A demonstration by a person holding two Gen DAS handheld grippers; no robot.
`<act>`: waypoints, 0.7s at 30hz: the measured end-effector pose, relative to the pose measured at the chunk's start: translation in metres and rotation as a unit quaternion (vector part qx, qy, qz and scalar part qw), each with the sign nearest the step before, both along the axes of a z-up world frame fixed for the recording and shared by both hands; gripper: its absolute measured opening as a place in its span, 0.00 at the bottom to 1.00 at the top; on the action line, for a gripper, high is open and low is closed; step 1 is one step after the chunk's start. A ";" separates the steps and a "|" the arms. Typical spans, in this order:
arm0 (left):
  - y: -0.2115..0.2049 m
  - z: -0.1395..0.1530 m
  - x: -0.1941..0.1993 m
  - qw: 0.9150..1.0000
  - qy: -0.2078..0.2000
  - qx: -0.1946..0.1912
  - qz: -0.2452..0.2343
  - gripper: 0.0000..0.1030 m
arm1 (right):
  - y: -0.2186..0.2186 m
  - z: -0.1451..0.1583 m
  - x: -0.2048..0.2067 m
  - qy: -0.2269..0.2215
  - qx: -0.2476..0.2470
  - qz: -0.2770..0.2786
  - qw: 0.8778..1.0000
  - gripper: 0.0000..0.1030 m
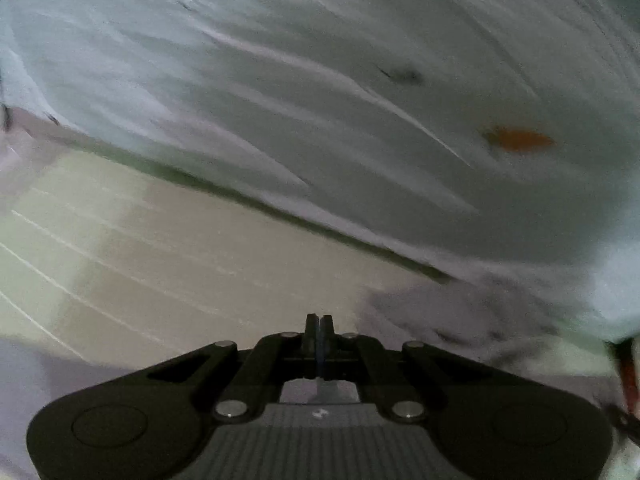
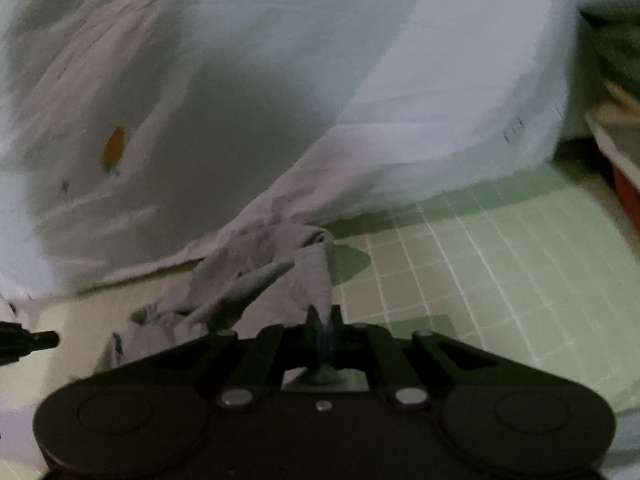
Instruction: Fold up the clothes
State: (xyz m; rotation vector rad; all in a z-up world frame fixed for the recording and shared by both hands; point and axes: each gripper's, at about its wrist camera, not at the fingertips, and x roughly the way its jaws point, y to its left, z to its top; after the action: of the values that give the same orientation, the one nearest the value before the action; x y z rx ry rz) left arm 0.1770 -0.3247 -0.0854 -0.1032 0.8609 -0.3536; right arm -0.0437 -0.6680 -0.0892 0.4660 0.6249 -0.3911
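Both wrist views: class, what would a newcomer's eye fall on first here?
The pale garment billows across the upper part of both views, with a small orange mark at left. Below, the right gripper pinches a bunched corner of the cloth over the green gridded mat.

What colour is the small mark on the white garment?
Orange mark on the white garment; clearest in the right wrist view.

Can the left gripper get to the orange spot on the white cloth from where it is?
Probably yes. The left gripper is shut and seems to hold nothing, and only bare green mat and open white cloth lie between it and the orange spot. The picture is blurry, though.
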 end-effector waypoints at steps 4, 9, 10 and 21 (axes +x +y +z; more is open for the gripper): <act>-0.015 -0.012 -0.008 0.998 0.017 0.023 -0.055 0.22 | -0.003 -0.016 0.011 0.037 0.005 -0.013 0.999 0.19; -0.053 -0.029 -0.047 0.989 0.020 0.053 -0.134 0.40 | 0.004 -0.017 0.013 0.037 0.004 -0.017 0.999 0.38; -0.059 -0.032 -0.052 0.988 0.020 0.056 -0.143 0.45 | 0.005 -0.017 0.012 0.041 0.003 -0.014 0.999 0.38; -0.105 -0.072 -0.076 0.971 0.019 0.136 -0.197 0.61 | 0.014 -0.035 0.011 0.072 0.013 -0.001 0.997 0.42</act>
State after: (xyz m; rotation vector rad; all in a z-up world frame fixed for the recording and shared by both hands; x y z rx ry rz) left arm 0.1010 -0.4296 -0.1573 0.3225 0.9598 -0.6017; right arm -0.0332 -0.6537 -0.1242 0.4665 0.7696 -0.4220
